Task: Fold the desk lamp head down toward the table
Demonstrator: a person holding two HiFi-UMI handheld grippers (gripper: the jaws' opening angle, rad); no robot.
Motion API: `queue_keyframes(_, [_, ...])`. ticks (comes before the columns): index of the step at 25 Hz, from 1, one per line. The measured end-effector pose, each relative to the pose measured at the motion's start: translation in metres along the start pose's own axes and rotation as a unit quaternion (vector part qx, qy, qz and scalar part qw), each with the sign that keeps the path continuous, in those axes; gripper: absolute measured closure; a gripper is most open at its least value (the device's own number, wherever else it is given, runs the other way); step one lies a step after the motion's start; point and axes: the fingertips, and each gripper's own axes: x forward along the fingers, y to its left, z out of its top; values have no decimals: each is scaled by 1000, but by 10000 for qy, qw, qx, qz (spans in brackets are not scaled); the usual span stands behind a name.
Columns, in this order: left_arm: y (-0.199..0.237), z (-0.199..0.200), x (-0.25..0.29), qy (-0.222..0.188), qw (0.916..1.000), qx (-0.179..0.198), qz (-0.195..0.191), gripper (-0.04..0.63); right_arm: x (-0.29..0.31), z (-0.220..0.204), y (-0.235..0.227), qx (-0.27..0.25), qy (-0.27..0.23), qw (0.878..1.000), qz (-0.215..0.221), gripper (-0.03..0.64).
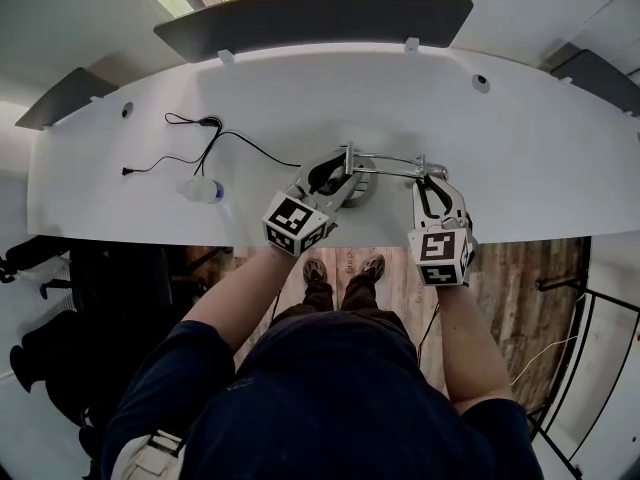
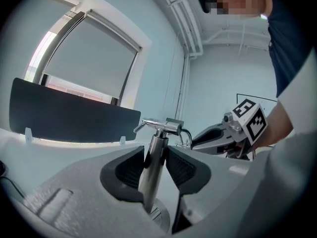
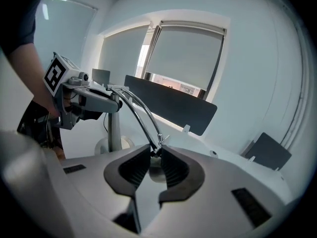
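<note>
Squarely, lamp post [image 2: 151, 168] in left gripper [image 2: 155, 161], lamp head [image 3: 157, 173] in right gripper [image 3: 155, 163]

It's an office, by every sign: a long, curved white desk [image 1: 540, 158] sweeps across the room, with dark divider screens [image 1: 310, 18] clipped along its far edge and round cable holes [image 1: 481, 83] cut into the top. A chrome desk lamp [image 1: 388, 164] and a loose black cable [image 1: 215, 140] sit on it. Behind hang grey roller blinds [image 3: 185, 58] over a window, and underfoot is wood flooring [image 1: 520, 278].
</note>
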Motion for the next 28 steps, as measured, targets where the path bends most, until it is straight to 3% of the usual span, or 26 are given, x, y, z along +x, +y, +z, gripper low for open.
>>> queue_keyframes(5, [1,0,0,-27,10000,-65,-29,468,10,-10,10,405,-54,9990,198,543])
queue_keyframes(13, [-1,-2,0,44,9999,126,-61,468,25,-22,25,505,-55,9985,205,543])
queue_keyframes(28, [1,-1,1,53,9999,105,-13,468,44,-30,45,904,-135,9953,305,545])
